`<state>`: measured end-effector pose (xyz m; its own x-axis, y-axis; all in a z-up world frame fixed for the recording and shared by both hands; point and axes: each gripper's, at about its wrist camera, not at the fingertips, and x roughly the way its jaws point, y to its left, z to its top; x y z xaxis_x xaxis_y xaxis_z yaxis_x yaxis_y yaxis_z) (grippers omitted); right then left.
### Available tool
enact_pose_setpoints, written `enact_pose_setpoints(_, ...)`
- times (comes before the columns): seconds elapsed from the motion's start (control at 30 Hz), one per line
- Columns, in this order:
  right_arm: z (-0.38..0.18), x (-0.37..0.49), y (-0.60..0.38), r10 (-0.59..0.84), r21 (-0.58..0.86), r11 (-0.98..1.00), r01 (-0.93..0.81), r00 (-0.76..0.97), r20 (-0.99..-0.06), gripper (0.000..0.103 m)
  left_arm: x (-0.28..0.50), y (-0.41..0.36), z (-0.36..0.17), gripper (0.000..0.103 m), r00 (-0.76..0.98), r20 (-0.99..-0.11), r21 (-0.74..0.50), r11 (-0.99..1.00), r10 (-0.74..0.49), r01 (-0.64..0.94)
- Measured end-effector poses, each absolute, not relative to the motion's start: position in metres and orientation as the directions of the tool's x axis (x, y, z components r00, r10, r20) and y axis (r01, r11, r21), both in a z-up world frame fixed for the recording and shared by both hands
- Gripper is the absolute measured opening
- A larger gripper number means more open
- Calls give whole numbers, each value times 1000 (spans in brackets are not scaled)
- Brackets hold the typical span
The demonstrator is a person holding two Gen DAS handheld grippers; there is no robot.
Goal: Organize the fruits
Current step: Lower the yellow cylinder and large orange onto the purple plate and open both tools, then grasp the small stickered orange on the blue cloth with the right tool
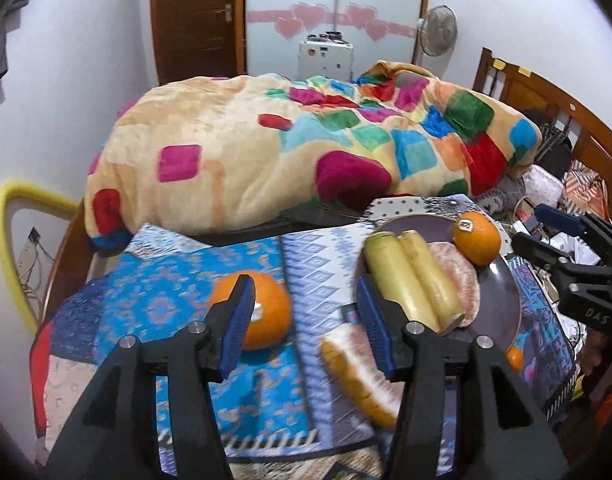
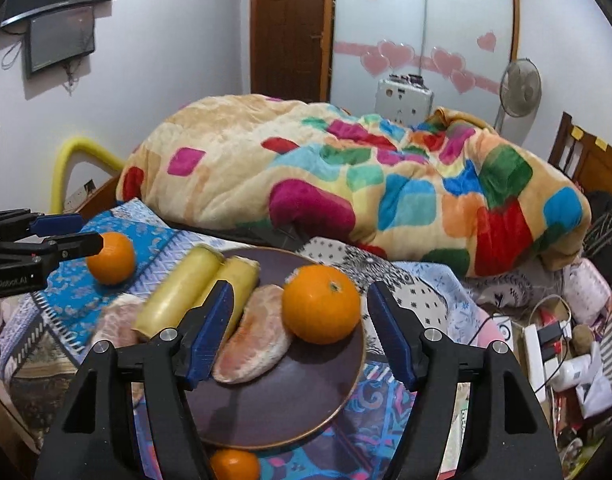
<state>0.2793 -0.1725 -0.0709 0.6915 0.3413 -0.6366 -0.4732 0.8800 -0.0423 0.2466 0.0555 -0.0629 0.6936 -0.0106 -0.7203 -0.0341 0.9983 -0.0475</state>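
**1:** Nearest, left hand-held gripper (image 1: 306, 292): jaws about half apart, nothing between the pads. Same for right hand-held gripper (image 2: 302, 292)?

**2:** Yes. Parted wider than the plated orange (image 2: 321, 304) framed between them, touching neither side. Holding nothing.

**1:** Off the plate (image 2: 274, 412)?

**2:** 3 pieces: loose orange (image 1: 266, 312) on the patterned cloth (image 1: 166, 280) behind the left finger, loose pomelo segment (image 1: 358, 376) just below the left jaws, small orange (image 2: 234, 464) tucked against the plate's near rim.

**1:** Already plated?

**2:** 1 orange, 1 plated pomelo segment (image 2: 258, 332), 2 pale yellow cylinders (image 2: 178, 292), possibly peeled cane.

**1:** Handling?

**2:** Oranges: firm, round, fairly heavy, likely to roll on soft bedding. Best pinched across the middle, pads on opposite sides. Loose pomelo segment: soft, thin-skinned, easily burst. Best taken lightly across the thick back at mid-length, never by the tips.

**1:** Risk?

**2:** Crowded plate. Probably safest set down in the bare near half.
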Motion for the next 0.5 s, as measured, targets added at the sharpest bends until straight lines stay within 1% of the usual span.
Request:
enact_pose_setpoints(0.07, -67, 274, -164, 348, -56, 872, -486, 696, -629, 66, 237, 67, -63, 57, 698, -716, -38, 998, 9, -52)
enact_pose_setpoints(0.2, -61, 263, -139, 386, -62, 841, -537, 677, -626, 67, 220, 85, -68, 59, 701, -712, -1, 998, 47, -68)
enact_pose_setpoints(0.27, -61, 261, -126, 409, -57, 824, -564, 661, -629, 71, 214, 94, -71, 60, 700, -712, 1, 998, 50, -70)
enact_pose_setpoints(0.3, -62, 260, -115, 425, -49, 811, -583, 645, -635, 72, 211, 99, -73, 60, 701, -712, -2, 997, 48, -71)
enact_pose_setpoints(0.5, -74, 266, -62, 466, -23, 755, -656, 560, -685, 72, 199, 128, -89, 62, 695, -718, -16, 997, 43, -77)
